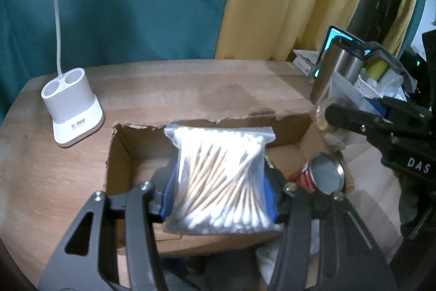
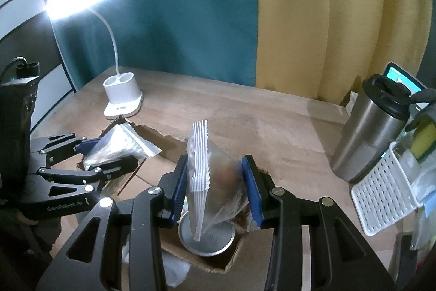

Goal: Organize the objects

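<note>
Bench [image 2: 245, 111] carries a torn cardboard box [image 1: 122, 154], can [image 1: 325, 172] inside at right. My left gripper [image 1: 219, 176] has jaws clamped on a swab bag [image 1: 218, 176] over the box; right gripper [image 2: 215, 182] pinches a clear pouch [image 2: 212, 171] above the can, prob. for dropping in. Box's left half looks free.

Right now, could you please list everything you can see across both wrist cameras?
bag of cotton swabs: one, clear, in left grip above box
small zip bag: one, clear, in right grip above can
cardboard box: one, brown, on table
can: one, red, inside box
desk lamp: one, white, lit, far left
tumbler: one, steel, right
basket: one, white, right edge
table: one, wooden
left hand-held gripper: black
right hand-held gripper: black
</note>
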The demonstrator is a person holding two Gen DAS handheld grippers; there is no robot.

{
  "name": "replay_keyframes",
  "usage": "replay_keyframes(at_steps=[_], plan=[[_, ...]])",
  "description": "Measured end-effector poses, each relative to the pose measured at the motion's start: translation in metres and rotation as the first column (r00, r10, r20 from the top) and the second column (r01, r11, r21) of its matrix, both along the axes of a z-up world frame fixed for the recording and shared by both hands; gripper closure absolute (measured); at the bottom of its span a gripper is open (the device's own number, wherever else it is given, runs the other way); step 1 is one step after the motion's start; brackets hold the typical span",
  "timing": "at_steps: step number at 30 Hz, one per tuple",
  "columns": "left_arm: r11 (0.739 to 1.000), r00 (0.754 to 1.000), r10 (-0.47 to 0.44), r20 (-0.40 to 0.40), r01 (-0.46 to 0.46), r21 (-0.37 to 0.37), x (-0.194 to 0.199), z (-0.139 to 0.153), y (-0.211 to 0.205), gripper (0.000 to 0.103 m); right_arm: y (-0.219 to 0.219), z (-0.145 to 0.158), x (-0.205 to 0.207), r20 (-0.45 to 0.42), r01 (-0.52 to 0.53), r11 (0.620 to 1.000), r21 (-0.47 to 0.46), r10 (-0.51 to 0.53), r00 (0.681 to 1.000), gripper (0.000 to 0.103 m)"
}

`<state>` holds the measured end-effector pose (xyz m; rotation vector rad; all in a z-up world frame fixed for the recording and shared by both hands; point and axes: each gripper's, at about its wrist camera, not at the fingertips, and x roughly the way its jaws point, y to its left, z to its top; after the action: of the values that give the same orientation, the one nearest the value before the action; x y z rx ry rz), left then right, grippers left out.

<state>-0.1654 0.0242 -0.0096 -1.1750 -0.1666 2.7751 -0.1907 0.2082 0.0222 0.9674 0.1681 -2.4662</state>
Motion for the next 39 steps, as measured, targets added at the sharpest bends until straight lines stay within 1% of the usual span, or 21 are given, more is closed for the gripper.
replay_keyframes(at_steps=[9, 13, 18, 20, 25, 28, 32, 35, 39], plan=[[1.000, 0.998, 0.029, 0.048, -0.029, 0.004, -0.014, -0.018, -0.003, 0.051, -0.003, -0.016, -0.012, 0.023, -0.033, 0.999, 0.005, 0.033, 0.999, 0.062], [1.000, 0.997, 0.028, 0.070, -0.028, 0.008, -0.019, -0.024, -0.002, 0.051, -0.008, -0.018, -0.015, 0.020, -0.049, 0.999, 0.014, 0.049, 0.999, 0.062], [1.000, 0.996, 0.028, 0.089, -0.029, 0.011, -0.022, -0.029, 0.001, 0.051, -0.015, -0.019, -0.013, 0.009, -0.086, 0.995, 0.048, 0.085, 0.996, 0.059], [0.999, 0.995, 0.031, 0.095, -0.032, 0.011, -0.023, -0.031, 0.001, 0.051, -0.015, -0.019, -0.014, 0.006, -0.085, 0.996, 0.040, 0.085, 0.996, 0.059], [0.999, 0.995, 0.031, 0.092, -0.032, 0.009, -0.022, -0.029, 0.001, 0.051, -0.007, -0.014, -0.018, -0.012, -0.034, 0.999, -0.006, 0.034, 0.999, 0.062], [0.999, 0.995, 0.034, 0.092, -0.035, 0.010, -0.023, -0.029, 0.000, 0.051, -0.007, -0.013, -0.022, -0.013, -0.031, 0.999, -0.016, 0.031, 0.999, 0.062], [0.999, 0.994, 0.044, 0.098, -0.045, 0.007, -0.024, -0.031, -0.001, 0.050, -0.011, -0.019, -0.024, 0.008, -0.046, 0.998, -0.046, 0.046, 0.999, 0.061], [0.999, 0.993, 0.049, 0.108, -0.050, 0.007, -0.026, -0.033, -0.002, 0.050, -0.014, -0.023, -0.023, 0.025, -0.049, 0.997, -0.051, 0.051, 0.998, 0.061], [0.999, 0.992, 0.044, 0.116, -0.045, 0.011, -0.027, -0.035, -0.001, 0.050, -0.012, -0.031, -0.021, 0.071, -0.020, 0.998, -0.060, 0.024, 0.997, 0.061]])
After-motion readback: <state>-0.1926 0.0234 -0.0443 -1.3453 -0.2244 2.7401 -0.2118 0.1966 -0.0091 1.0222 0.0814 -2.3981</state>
